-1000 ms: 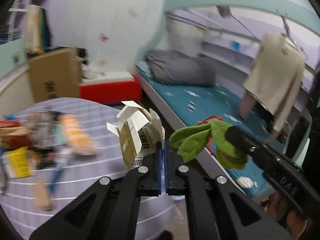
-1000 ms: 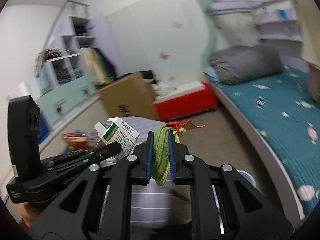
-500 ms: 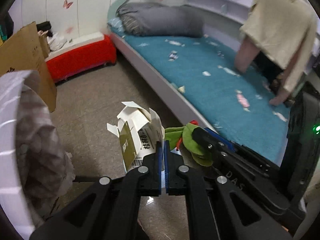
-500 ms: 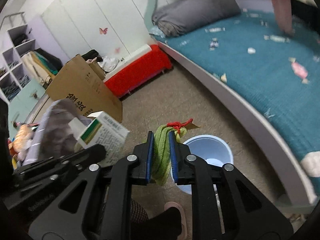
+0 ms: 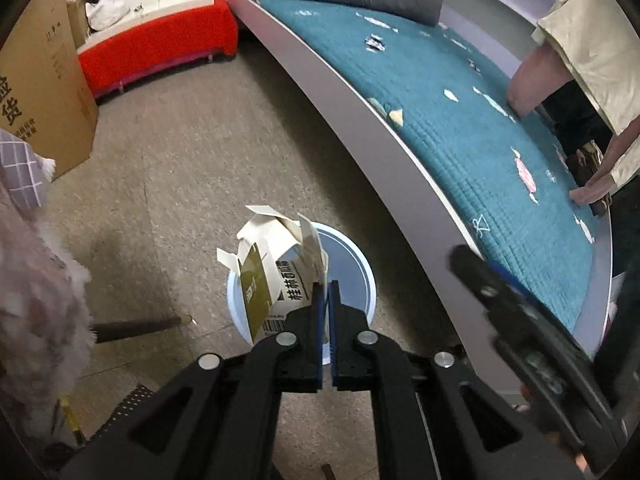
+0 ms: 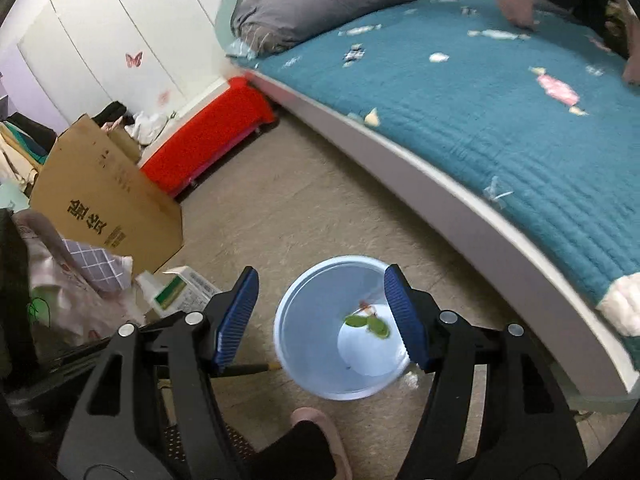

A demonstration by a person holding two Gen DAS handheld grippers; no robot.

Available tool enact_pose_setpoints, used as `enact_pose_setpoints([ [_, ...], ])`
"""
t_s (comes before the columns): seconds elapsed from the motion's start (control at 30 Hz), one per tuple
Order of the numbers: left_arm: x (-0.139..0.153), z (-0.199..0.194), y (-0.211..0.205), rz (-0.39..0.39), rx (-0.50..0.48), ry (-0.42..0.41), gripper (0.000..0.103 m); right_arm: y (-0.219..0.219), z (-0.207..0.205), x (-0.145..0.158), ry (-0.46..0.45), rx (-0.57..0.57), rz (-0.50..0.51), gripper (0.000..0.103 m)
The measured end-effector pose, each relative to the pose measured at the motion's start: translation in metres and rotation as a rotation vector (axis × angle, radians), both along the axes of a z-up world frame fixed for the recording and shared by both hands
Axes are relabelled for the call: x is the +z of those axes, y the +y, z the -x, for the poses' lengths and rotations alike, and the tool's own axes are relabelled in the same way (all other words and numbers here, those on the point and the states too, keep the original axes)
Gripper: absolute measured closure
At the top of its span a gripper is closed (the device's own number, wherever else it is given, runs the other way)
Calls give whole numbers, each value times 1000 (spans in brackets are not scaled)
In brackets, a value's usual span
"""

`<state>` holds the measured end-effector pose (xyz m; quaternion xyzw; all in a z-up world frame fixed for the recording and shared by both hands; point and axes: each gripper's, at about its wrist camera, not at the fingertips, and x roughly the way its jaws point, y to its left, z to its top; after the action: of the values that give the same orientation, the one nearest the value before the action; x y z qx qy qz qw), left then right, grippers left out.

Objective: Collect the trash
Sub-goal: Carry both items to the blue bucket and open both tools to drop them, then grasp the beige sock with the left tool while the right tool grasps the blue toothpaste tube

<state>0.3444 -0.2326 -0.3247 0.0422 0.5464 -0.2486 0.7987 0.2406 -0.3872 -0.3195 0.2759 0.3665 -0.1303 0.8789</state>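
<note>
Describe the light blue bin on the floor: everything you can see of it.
The light blue bin is a round, smooth, plastic-looking bucket standing upright and open-topped on the beige floor, beside the bed frame. Its walls taper to a paler bottom, where a green scrap with a red bit lies. Nothing else shows inside. The right gripper, jaws opening and empty, hangs above it. In the left wrist view the held carton overlaps its rim.

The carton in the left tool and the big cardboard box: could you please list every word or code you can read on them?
"桂林西瓜霜" is my best reading, with the last characters unsure: side of the carton clamped in the left tool.
Barcode under it: digits too small to read.
"金货": large print on the cardboard box; the small lines beneath are blurred.
Green label on the carton, right wrist view: unreadable.
</note>
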Motion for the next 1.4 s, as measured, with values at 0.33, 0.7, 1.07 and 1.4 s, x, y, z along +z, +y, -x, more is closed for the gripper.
enact_pose_setpoints([
  [0.33,31,10,-10,25,10,-100,24,-7,33,36,-92,-103,74,38],
  [0.7,129,79,13,-38,12,-339,24,14,81,92,-138,-59,52,38],
  [1.07,245,158,141,5,122,-567,20,130,102,186,-306,216,83,35],
  [1.4,255,177,319,-17,376,-516,20,263,83,214,-314,473,113,35],
])
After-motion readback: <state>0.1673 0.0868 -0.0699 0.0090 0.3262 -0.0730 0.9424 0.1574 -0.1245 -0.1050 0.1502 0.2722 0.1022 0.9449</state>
